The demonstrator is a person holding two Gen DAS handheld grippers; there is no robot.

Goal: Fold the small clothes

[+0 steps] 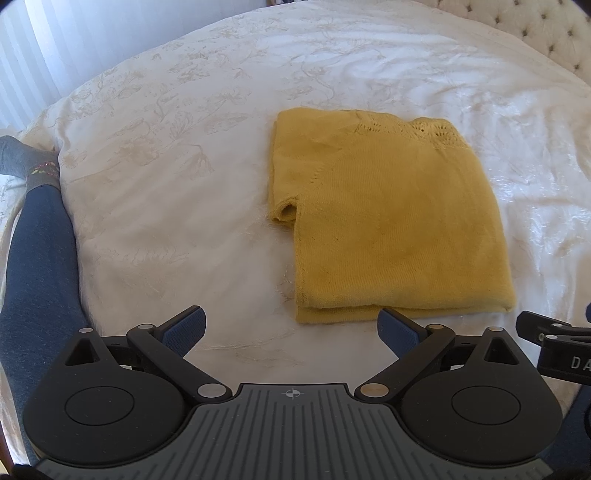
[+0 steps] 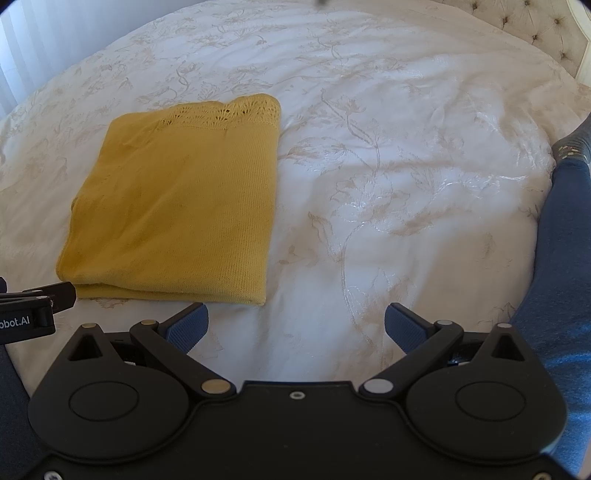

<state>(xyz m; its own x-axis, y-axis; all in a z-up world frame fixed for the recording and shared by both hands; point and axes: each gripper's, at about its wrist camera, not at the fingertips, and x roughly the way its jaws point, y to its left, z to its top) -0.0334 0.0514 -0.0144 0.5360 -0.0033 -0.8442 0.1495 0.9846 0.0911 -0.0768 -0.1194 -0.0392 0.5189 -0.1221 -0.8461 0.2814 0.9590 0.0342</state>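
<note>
Nearest the lens in each wrist view are the black linkage arms and blue-padded fingers of the hand-held tools: the left gripper (image 1: 291, 330) and the right gripper (image 2: 295, 326) both stand spread wide and hold nothing, hovering low over bare bedding just short of the garment. The mustard-yellow knitted top with a lacy openwork band along its far edge (image 1: 388, 221) lies folded into a rough rectangle on the bed, at about one o'clock from the left gripper and eleven o'clock from the right (image 2: 177, 199). Its near edge shows two stacked layers, and a short sleeve opening pokes out on its left side in the left view. It looks light, soft and limp, with a loose knit that should grip the textured pads well but stretch or snag if dragged; the lace band seems the most delicate part. Sensible holds, I judge, are the doubled near corners, pinching both layers together so that they do not slide apart. Beneath it spreads a white satin-like bedspread with pale floral embroidery (image 2: 388, 184), probably slippery. At nine o'clock in the left view lies a leg in blue jeans (image 1: 40, 258) with a grey sock, and a tufted cream headboard (image 1: 535, 33) runs at about one o'clock.
</note>
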